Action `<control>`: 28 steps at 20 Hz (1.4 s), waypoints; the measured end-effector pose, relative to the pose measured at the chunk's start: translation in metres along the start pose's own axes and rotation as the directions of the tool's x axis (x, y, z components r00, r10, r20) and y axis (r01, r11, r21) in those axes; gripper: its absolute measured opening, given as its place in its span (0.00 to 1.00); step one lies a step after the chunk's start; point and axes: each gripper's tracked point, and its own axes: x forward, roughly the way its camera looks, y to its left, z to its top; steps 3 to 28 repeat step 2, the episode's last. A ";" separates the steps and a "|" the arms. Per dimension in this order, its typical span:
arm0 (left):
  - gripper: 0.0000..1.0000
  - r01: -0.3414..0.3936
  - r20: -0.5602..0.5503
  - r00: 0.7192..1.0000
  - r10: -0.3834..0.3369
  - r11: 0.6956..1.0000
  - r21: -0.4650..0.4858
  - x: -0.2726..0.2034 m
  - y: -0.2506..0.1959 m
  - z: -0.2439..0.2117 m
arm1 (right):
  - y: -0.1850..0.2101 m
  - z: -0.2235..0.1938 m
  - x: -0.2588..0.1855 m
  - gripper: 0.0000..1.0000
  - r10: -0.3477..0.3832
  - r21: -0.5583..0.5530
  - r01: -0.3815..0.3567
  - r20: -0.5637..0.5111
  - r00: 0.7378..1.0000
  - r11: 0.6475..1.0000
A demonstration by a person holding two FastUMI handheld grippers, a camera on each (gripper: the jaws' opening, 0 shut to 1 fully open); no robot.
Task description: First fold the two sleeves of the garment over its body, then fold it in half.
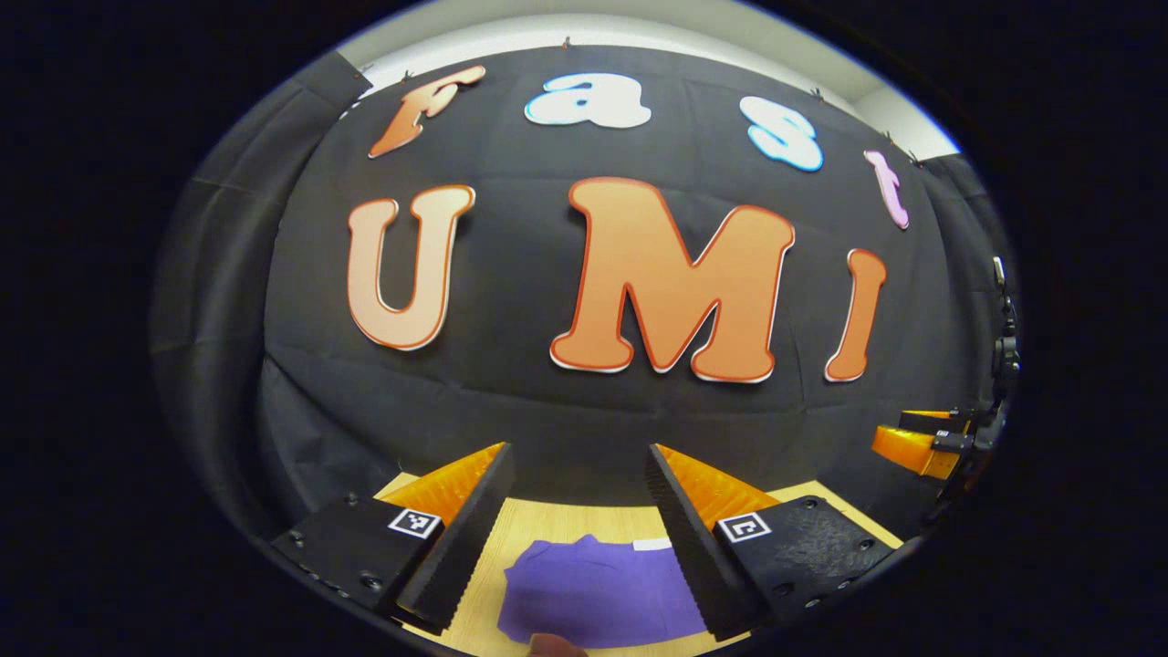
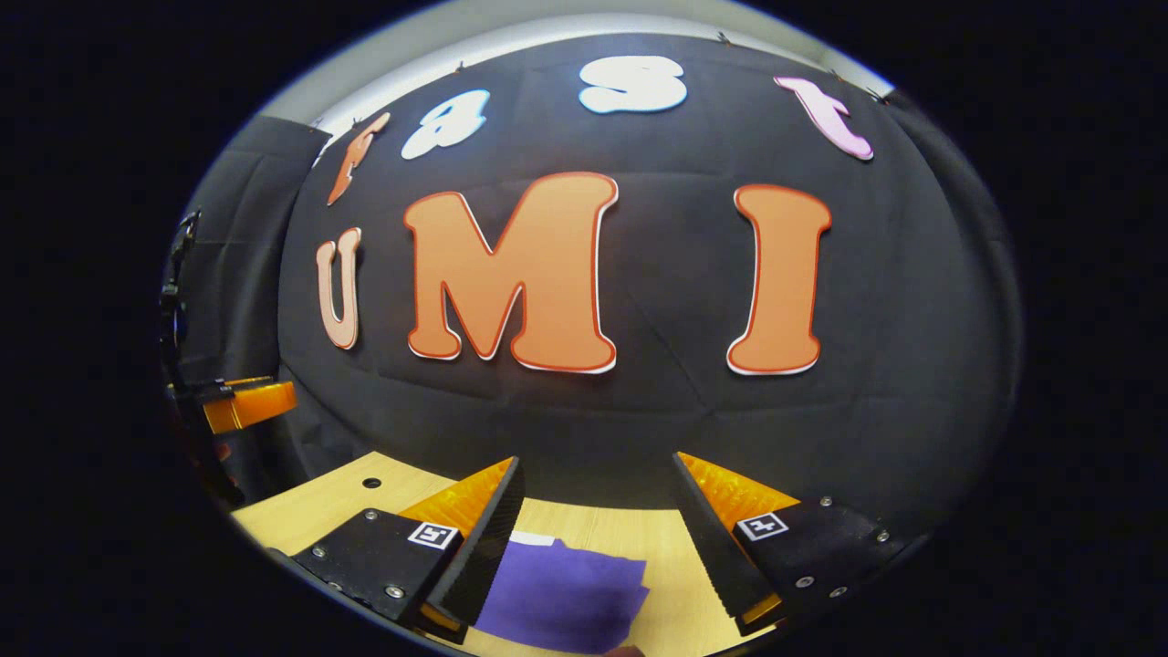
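**Garment flat on table, both grippers raised and empty**

The purple garment (image 1: 593, 593) lay on the wooden table (image 1: 547, 525), below and between the fingers in each view. The left gripper (image 1: 579, 511) and right gripper (image 2: 598, 520) hung above it, jaws spread, grasping nothing. Whether the sleeves were already folded could not be told. The next move called for descending to a cloth edge. Black cloth walled the booth.
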 end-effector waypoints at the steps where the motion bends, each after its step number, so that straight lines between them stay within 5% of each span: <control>1: 0.95 -0.002 0.020 1.000 0.002 1.000 -0.001 -0.010 -0.001 0.003 | 0.003 -0.001 -0.004 0.95 0.001 -0.013 -0.001 0.009 1.000 1.000; 28: 0.94 -0.008 0.023 1.000 0.008 1.000 0.002 -0.019 -0.002 0.001 | 0.006 -0.005 -0.009 0.95 -0.001 -0.022 0.001 0.008 1.000 1.000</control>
